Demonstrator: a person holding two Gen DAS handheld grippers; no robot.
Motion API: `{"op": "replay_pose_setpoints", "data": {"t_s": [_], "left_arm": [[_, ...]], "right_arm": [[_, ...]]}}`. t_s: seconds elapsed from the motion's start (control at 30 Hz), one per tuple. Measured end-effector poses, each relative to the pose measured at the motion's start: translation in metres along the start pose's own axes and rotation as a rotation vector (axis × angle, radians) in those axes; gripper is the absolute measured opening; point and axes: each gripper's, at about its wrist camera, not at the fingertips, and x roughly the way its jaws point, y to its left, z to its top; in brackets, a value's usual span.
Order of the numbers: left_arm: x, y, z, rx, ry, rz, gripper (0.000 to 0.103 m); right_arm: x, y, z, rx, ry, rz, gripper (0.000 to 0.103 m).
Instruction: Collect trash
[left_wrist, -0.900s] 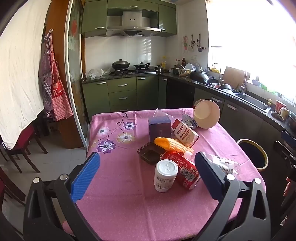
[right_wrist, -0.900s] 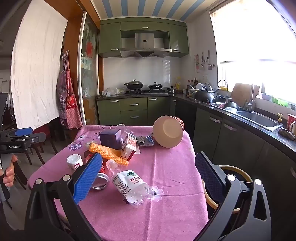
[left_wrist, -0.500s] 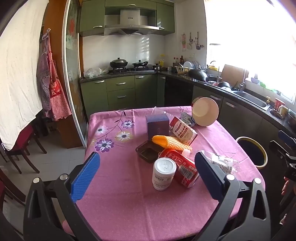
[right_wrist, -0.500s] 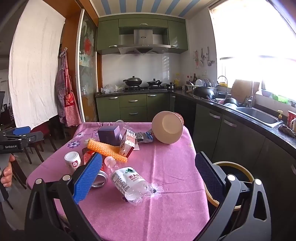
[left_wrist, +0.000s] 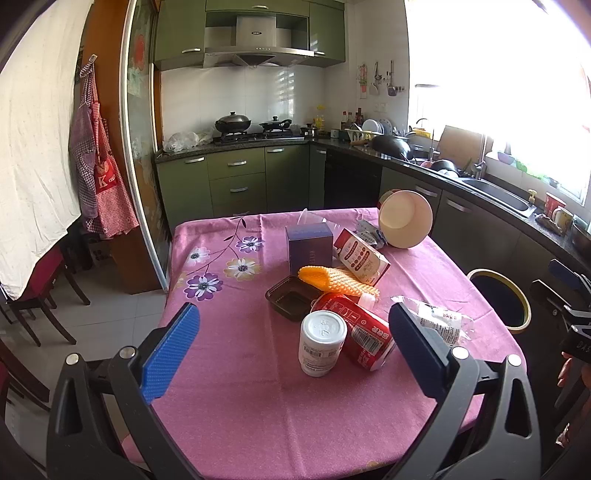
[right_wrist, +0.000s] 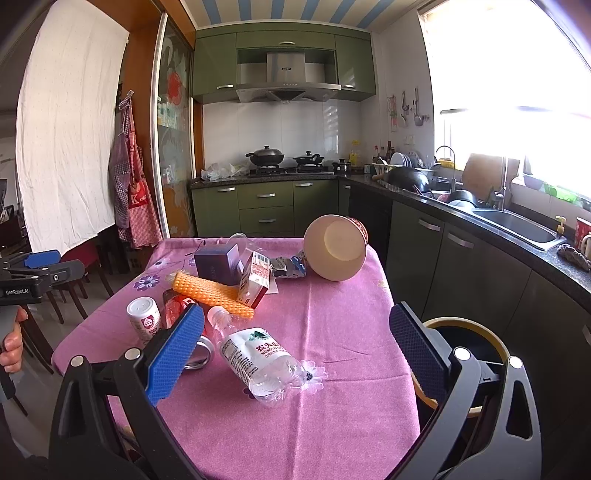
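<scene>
Trash lies on a pink flowered tablecloth (left_wrist: 229, 369): a white pill bottle (left_wrist: 322, 342), a red can (left_wrist: 356, 334), a black tray (left_wrist: 293, 297), orange foam netting (left_wrist: 334, 280), a milk carton (left_wrist: 362, 256), a purple box (left_wrist: 309, 243), a paper bowl (left_wrist: 405, 218) and a crushed plastic bottle (right_wrist: 260, 360). My left gripper (left_wrist: 293, 354) is open and empty, above the table's near edge before the pill bottle. My right gripper (right_wrist: 295, 352) is open and empty, with the crushed bottle between its fingers' line of sight.
A yellow-rimmed dark bin (left_wrist: 498, 299) stands on the floor by the table's right side; it also shows in the right wrist view (right_wrist: 465, 343). Green kitchen cabinets (left_wrist: 236, 184), a counter with sink (right_wrist: 517, 225) and dark chairs (left_wrist: 33, 284) surround the table.
Both grippers drifted slightly; the table contents appear a little lower and closer in the views. Nothing was grasped or moved.
</scene>
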Motion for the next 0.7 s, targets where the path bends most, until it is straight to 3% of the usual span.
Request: {"op": "replay_pose_setpoints", "data": {"t_s": [0.7], "left_arm": [[-0.0021, -0.0013, 0.0024, 0.004, 0.008, -0.011, 0.097]], "right_arm": [[0.0038, 0.0004, 0.0012, 0.001, 0.009, -0.002, 0.099]]}}
